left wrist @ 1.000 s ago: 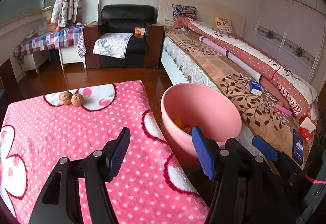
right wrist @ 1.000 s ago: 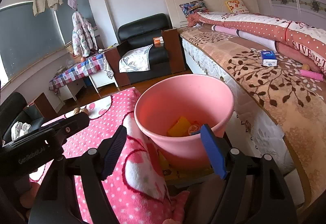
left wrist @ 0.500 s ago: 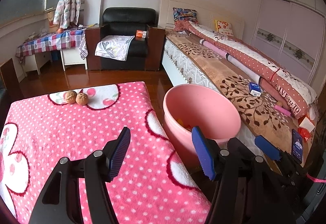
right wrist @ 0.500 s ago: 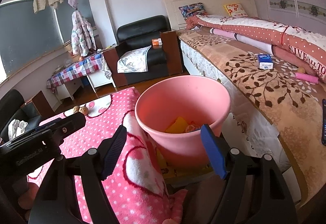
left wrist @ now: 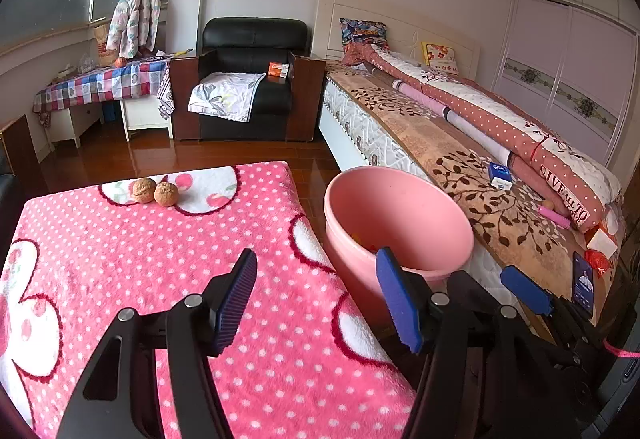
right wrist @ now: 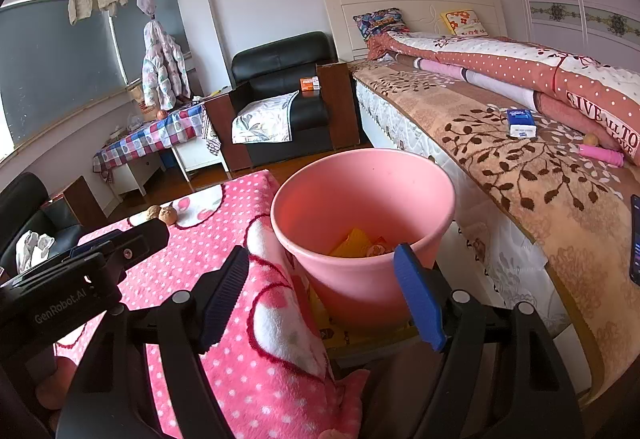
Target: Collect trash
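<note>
A pink bucket (left wrist: 416,211) stands on the floor between the table and the bed; it also shows in the right wrist view (right wrist: 400,179). Yellow and orange trash (right wrist: 358,243) lies at its bottom. Two walnuts (left wrist: 154,192) sit at the far edge of the pink polka-dot tablecloth (left wrist: 120,259); they also show in the right wrist view (right wrist: 162,214). My left gripper (left wrist: 316,303) is open and empty above the table's right edge. My right gripper (right wrist: 320,297) is open and empty, just in front of the bucket. Its blue fingertips (left wrist: 524,289) show in the left wrist view.
A bed (left wrist: 460,143) with a brown leaf blanket runs along the right, with a blue box (left wrist: 499,175), a pink tube (right wrist: 602,154) and a phone (left wrist: 582,283) on it. A black armchair (left wrist: 248,79) and a checked side table (left wrist: 100,87) stand at the back.
Both grippers have drawn back and up a little, so the bucket and walnuts sit slightly farther off. Both stay open and empty.
</note>
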Tool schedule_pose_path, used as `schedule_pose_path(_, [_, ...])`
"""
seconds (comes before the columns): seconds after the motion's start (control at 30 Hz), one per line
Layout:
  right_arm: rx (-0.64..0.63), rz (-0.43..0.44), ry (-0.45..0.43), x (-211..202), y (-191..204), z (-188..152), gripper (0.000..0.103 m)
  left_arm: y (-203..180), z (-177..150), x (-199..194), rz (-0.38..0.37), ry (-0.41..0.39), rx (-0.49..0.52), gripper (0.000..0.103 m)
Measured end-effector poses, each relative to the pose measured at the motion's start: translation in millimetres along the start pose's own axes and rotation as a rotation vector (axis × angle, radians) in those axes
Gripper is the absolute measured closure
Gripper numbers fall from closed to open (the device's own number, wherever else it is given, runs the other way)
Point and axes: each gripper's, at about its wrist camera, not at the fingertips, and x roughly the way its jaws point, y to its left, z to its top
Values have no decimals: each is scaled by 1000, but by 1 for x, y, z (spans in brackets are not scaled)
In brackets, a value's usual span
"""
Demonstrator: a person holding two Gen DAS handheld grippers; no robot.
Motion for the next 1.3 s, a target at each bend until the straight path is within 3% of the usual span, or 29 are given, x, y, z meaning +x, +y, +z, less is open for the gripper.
schedule_pose_path(1.3, [-3,2,5,-1,4,-1,28,3,-5,-7,8,-9,5,42])
